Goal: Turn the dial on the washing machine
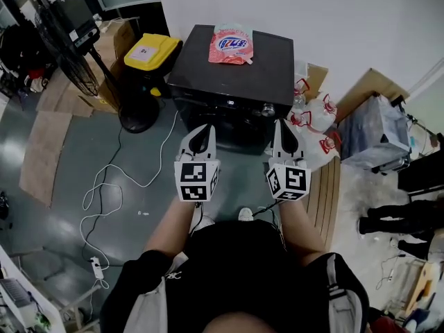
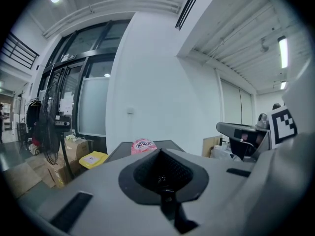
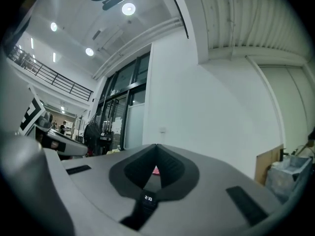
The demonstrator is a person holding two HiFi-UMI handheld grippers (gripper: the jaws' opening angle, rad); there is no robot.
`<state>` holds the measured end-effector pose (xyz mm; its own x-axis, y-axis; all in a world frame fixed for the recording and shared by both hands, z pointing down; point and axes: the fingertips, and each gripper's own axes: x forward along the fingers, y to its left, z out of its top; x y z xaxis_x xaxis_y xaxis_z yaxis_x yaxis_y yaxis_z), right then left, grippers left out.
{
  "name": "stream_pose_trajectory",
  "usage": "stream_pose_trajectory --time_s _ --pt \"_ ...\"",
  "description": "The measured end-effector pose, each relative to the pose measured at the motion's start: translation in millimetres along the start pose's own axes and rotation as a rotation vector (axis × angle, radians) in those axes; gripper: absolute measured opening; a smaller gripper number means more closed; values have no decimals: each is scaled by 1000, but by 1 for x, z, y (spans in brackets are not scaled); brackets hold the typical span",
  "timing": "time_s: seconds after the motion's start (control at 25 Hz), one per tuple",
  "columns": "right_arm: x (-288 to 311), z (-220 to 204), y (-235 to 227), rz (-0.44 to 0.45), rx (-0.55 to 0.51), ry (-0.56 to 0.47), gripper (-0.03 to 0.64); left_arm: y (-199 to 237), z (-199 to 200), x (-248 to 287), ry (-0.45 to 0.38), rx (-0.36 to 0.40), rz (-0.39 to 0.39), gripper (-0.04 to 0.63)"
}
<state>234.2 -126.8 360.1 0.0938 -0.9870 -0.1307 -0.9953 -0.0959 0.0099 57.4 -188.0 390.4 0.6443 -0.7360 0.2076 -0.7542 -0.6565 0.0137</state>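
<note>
Both tools up in front of the black box-shaped washing machine; person standing over it, arms fwd. Left gripper hangs short of the machine's front, jaws pressed together, nothing between them; its own view shows the dark pads meeting at the tip. Right gripper likewise closed & empty; in the right gripper view the pads join at the tip, w/ only a thin slot lower down; through that slot a sliver of pink and a small lit display reading 2:30.

Small round silver dial sits on the machine's front control strip, toward its right end; right gripper's tip is near it, a touch to its right, not on it as far as the head view shows.

On the machine's lid, at the back: pink soft-plastic detergent pouch, lying flat. Left of the machine: bin w/ yellow lid, black standing fan beside it; white cable loops across the grey floor. Right of the machine: clear bottles w/ red caps, bunched close to its side.
</note>
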Motion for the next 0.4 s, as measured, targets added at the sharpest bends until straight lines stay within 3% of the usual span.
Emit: stream_pose_trajectory --time_s 0.4 --pt "4 -1 6 -25 39 0 0 8 0 4 -3 10 -33 9"
